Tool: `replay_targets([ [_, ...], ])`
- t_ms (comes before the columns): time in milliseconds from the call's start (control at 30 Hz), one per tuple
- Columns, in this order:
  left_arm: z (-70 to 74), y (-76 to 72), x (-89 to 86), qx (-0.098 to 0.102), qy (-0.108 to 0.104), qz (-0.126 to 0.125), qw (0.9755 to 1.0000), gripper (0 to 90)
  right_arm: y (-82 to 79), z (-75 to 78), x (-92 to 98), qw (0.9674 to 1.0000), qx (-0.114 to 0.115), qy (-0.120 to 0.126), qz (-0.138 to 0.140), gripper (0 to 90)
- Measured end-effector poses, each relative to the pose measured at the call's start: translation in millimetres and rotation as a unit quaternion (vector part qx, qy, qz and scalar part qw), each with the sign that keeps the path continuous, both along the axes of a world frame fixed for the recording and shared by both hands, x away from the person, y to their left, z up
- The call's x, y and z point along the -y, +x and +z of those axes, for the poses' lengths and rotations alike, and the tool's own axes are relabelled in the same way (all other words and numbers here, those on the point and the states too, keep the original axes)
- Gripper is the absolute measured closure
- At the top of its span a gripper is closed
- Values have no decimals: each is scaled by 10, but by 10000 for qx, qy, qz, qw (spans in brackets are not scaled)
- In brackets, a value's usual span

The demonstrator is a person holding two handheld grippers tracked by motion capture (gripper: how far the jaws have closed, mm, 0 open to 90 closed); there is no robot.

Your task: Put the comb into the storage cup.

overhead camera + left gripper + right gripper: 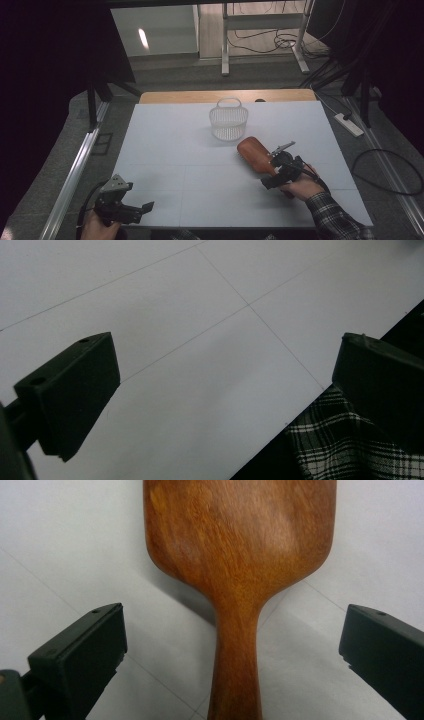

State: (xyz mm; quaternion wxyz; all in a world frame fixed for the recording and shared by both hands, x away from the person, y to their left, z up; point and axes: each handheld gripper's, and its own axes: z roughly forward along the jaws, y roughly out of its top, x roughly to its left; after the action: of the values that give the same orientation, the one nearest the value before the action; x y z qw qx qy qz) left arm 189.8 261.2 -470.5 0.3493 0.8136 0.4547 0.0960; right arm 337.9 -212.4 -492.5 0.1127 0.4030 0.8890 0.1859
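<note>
A brown wooden paddle hairbrush (254, 151) lies on the white table (175, 150), right of centre, smooth back up and handle toward the person. My right gripper (271, 169) is open over the handle, one jaw on each side. In the right gripper view the handle (235, 670) runs up between the two spread jaws of the right gripper (235, 624) without touching either, and the broad head (235, 530) lies beyond. My left gripper (137, 197) hovers open at the table's front left corner. In its own view the left gripper (227, 352) has bare table between its jaws.
A white perforated basket (229, 120) with a handle stands upright at the back centre, just beyond the brush. A plaid sleeve (350, 445) shows past the table's front edge. A power strip (350, 124) and cables lie on the floor at right.
</note>
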Motion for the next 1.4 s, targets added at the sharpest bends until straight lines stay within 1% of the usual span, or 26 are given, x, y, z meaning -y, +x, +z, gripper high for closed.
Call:
replay_targets([
  [167,0,0,2,1,5,-5,10000,0,8,-22,-7,10000,-29,-73,-14,0],
  [433,0,-1,4,2,10,-13,10000,0,18,-33,-13,9999,-69,-88,-55,0],
  [600,0,-2,6,5,15,-12,10000,0,22,-54,-23,9998,-93,-188,-60,0],
  [633,0,-2,6,6,15,-12,10000,0,23,-57,-24,9997,-82,-212,-74,13],
  [733,0,-3,7,8,26,-15,10000,0,25,-53,-25,9996,-36,-254,-73,80],
  [767,0,-3,8,9,26,-17,10000,0,24,-47,-25,9997,-20,-254,-68,124],
  [867,0,-3,7,8,26,-17,10000,0,21,-38,-22,9997,-34,-215,-65,217],
  [900,0,-3,8,8,27,-17,10000,0,19,-31,-21,9998,-57,-208,-47,265],
  [1033,0,-3,9,7,38,-23,10000,0,18,-16,-21,9999,-86,-140,-22,406],
  [1133,0,-3,10,8,41,-24,10000,0,22,-10,-24,9999,-90,-99,14,472],
  [1233,0,-2,12,6,44,-27,10000,0,30,-2,-23,9999,-158,-20,-1,547],
  [1400,0,-3,13,10,50,-32,10000,0,37,-5,-16,9998,-186,-73,-34,631],
])
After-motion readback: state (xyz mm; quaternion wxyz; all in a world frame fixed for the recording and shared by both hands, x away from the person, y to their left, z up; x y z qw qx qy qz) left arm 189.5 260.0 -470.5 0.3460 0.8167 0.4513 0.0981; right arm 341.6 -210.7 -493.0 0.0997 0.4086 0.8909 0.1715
